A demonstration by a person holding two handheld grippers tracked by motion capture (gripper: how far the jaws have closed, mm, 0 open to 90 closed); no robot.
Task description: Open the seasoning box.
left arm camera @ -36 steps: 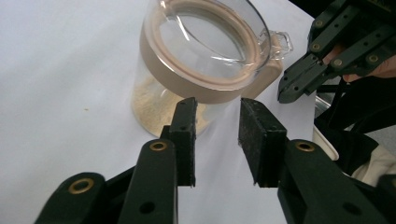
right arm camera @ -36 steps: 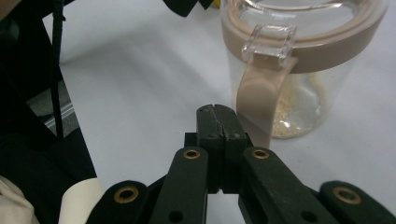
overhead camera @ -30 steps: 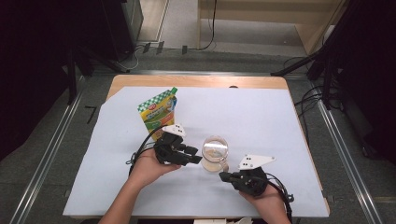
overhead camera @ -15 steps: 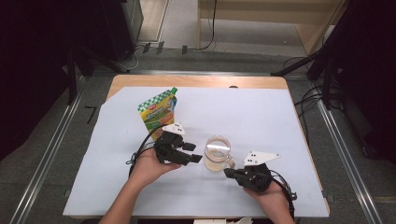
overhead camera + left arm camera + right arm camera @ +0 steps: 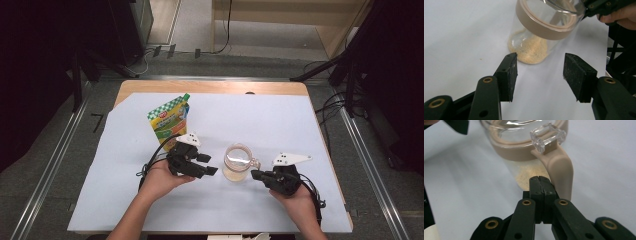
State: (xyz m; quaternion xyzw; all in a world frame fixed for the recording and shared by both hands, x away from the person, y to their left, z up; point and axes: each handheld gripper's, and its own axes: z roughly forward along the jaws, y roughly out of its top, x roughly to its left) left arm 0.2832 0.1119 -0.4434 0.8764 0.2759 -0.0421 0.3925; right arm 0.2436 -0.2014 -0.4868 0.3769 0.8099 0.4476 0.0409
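High view overhead looking forward-down, both gripper views close and low along their jaws (opposite sides), sharing jar [image 5: 236, 162].

A wooden counter [image 5: 210, 87] covered by a white sheet [image 5: 280, 125] carries a clear glass jar [image 5: 237, 163] holding pale granules near its middle and a green-and-yellow pouch [image 5: 170, 122] standing toward the far left.
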